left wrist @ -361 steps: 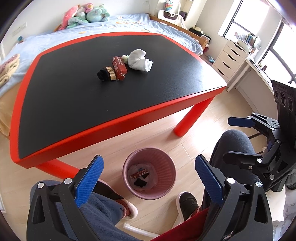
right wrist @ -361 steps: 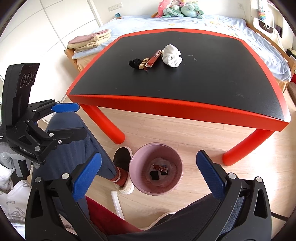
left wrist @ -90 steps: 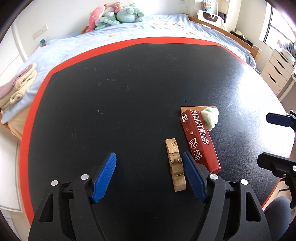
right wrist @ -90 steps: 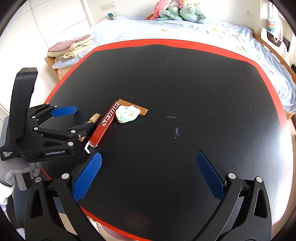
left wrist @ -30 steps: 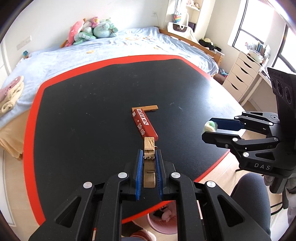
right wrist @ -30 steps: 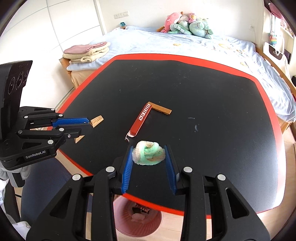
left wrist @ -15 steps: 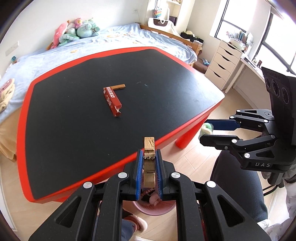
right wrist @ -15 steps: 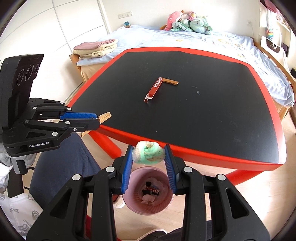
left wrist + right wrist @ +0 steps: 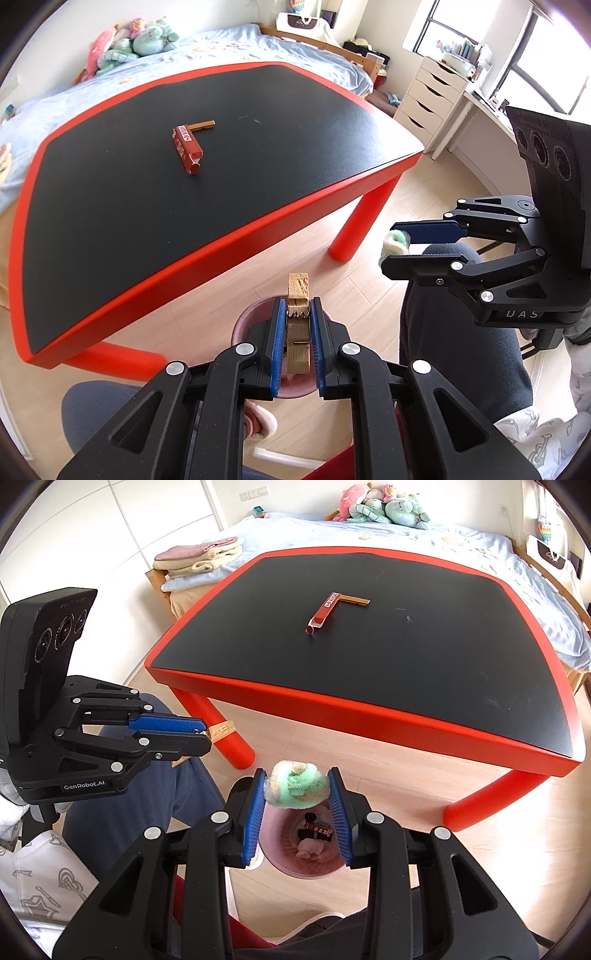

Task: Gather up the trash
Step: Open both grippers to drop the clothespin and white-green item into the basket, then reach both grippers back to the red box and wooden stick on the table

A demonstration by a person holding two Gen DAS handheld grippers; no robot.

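My left gripper (image 9: 298, 317) is shut on a wooden clothespin (image 9: 297, 295) and holds it above the pink trash bin (image 9: 251, 319) on the floor. My right gripper (image 9: 297, 786) is shut on a green and cream fuzzy ball (image 9: 295, 783) above the same bin (image 9: 314, 869), which holds several scraps. The right gripper with the ball also shows in the left wrist view (image 9: 397, 245), and the left gripper in the right wrist view (image 9: 207, 733). A red box (image 9: 186, 148) and a thin brown strip (image 9: 202, 126) lie on the black table top.
The red-edged black table (image 9: 369, 705) stands beyond the bin on red legs (image 9: 356, 229). My knees and slippered foot (image 9: 258, 424) are beside the bin. A bed with plush toys (image 9: 380, 502) is behind; white drawers (image 9: 432, 96) stand at right.
Both grippers have drawn back from the table with their objects and dropped lower, over the bin on the floor. The table now lies farther off.
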